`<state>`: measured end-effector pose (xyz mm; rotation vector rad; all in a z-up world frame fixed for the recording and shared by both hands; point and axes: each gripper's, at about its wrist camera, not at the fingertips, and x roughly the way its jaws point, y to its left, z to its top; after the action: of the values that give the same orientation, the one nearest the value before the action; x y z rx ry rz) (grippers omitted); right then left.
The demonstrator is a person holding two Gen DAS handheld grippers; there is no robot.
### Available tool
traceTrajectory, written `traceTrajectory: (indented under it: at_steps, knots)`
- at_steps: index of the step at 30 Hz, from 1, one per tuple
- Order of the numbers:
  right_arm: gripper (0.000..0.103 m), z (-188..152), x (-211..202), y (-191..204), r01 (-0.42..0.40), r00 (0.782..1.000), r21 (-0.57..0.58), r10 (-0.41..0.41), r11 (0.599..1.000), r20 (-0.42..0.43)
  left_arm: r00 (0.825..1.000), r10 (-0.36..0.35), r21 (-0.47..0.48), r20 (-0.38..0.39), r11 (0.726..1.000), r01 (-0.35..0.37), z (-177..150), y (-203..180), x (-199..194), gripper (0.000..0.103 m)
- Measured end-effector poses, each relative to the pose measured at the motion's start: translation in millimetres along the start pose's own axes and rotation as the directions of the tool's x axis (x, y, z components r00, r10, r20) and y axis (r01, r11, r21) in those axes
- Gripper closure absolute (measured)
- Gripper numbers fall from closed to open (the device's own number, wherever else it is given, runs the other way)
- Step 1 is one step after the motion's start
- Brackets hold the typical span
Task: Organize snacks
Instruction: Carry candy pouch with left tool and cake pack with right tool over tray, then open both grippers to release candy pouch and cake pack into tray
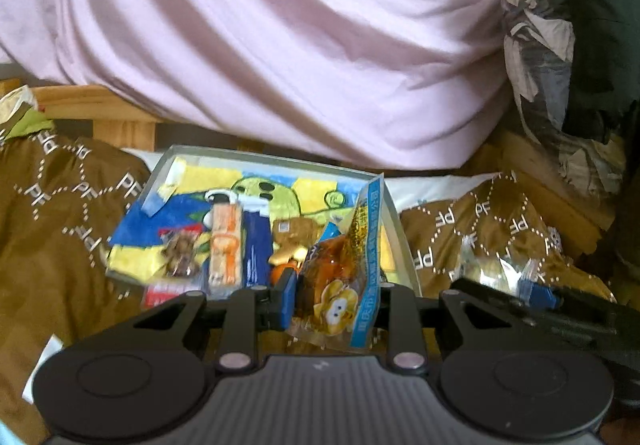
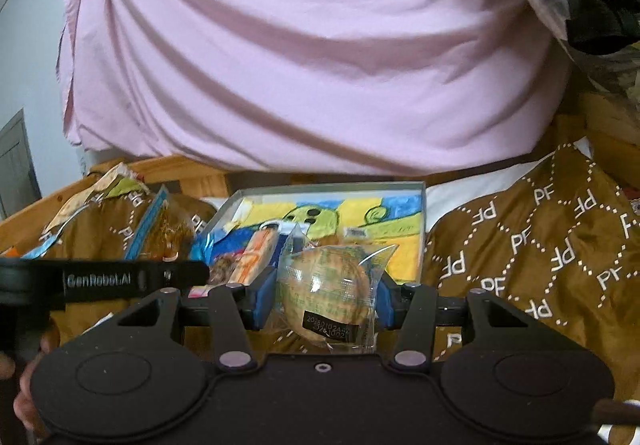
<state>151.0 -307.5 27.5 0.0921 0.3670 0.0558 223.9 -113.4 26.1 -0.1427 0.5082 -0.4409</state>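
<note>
My left claw [image 1: 334, 301] is clenched on a clear snack packet [image 1: 340, 277] with a blue edge strip, an amber glossy filling and a yellow cartoon figure printed low on it. The packet stands nearly upright between the blue pads [image 1: 286, 295], its top corner leaning toward one o'clock. It hangs in front of the near right corner of the tray [image 1: 394, 221].

My right claw [image 2: 326, 303] grasps a round tan pastry [image 2: 326, 297] sealed in crinkled clear film with a black date label at its six o'clock. The blue pads [image 2: 264, 301] press on the wrapper from nine and three o'clock. This pastry is also held before the tray's near edge, the claw tilted a little downward.

The tray is shallow and rectangular, with pale glossy walls and a floor printed with a yellow, blue and green cartoon. In it lie an orange-and-white stick packet [image 1: 226, 245], a dark blue packet [image 1: 256, 249] just beside it and a small clear bag of brown pieces [image 1: 180, 253] at its nine o'clock.

The tray rests on a brown quilt [image 1: 60, 205] with a dotted lattice and "PF" letters. At twelve o'clock a pink draped sheet [image 1: 260, 45] hangs over a wooden bed frame [image 1: 120, 113]. At two o'clock is a crumpled plastic bag [image 1: 536, 45].
</note>
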Motion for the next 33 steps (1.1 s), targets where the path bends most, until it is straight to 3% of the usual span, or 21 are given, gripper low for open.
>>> traceTrajectory:
  at_steps: [13, 33]
  knots:
    - [0.052, 6, 47, -40, 0.091, 0.996, 0.045, -0.091, 0.995, -0.001, 0.999, -0.017, -0.079, -0.048, 0.997, 0.013, 8, -1, 68, 0.073]
    - [0.051, 20, 148, -61, 0.061, 0.997, 0.095, -0.057, 0.994, -0.049, 0.989, 0.035, -0.051, -0.144, 0.998, -0.043, 64, 14, 174, 0.073]
